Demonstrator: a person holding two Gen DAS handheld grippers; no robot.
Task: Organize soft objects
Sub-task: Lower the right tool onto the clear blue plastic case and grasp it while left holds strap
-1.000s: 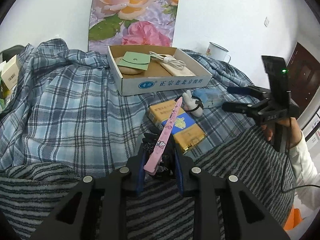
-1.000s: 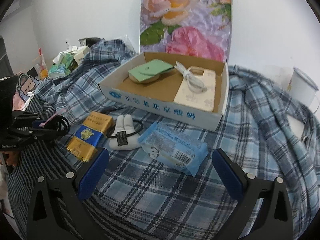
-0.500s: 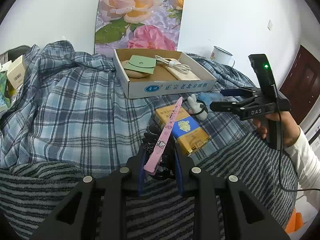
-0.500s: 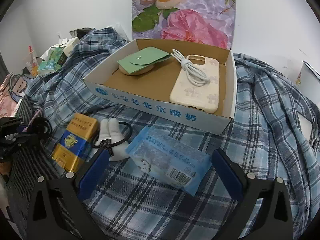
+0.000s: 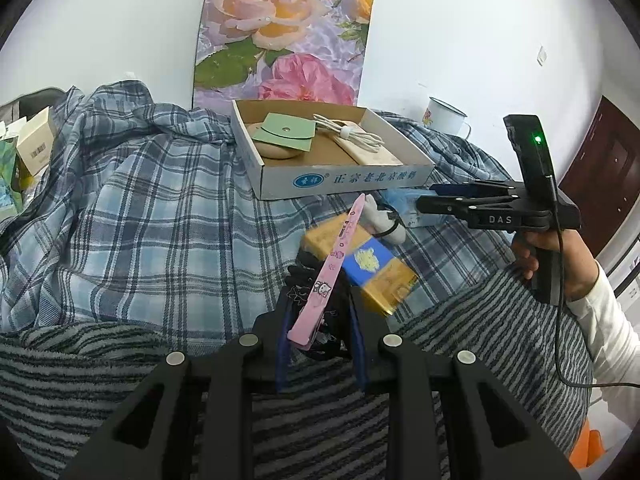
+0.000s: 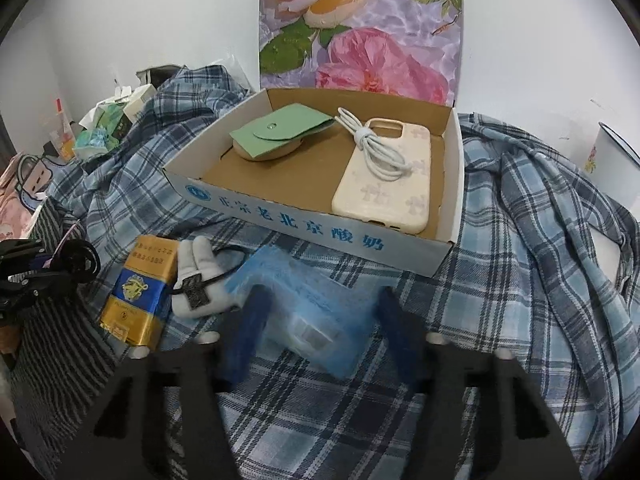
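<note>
My left gripper (image 5: 320,320) is shut on a black hair tie with a pink Hello Kitty strip (image 5: 332,268), held above the striped blanket. My right gripper (image 6: 320,320) has its jaws around a blue tissue pack (image 6: 308,300), narrowing but blurred; it also shows in the left wrist view (image 5: 424,200). A white plush keychain (image 6: 200,280) and a yellow-blue box (image 6: 140,292) lie left of the pack. The cardboard box (image 6: 320,236) holds a green pouch (image 6: 276,128), a cream phone case (image 6: 388,176) and a white cable (image 6: 372,148).
A plaid blue cloth (image 6: 540,260) covers the surface, with a striped blanket (image 5: 100,380) at the front. A floral board (image 5: 284,36) stands behind the box. A white enamel mug (image 5: 444,116) sits at the back right. Clutter of small boxes (image 6: 108,124) lies at the far left.
My right gripper moved forward and down to the blue tissue pack and its jaws have narrowed around it. My left gripper keeps its hold and rose slightly.
</note>
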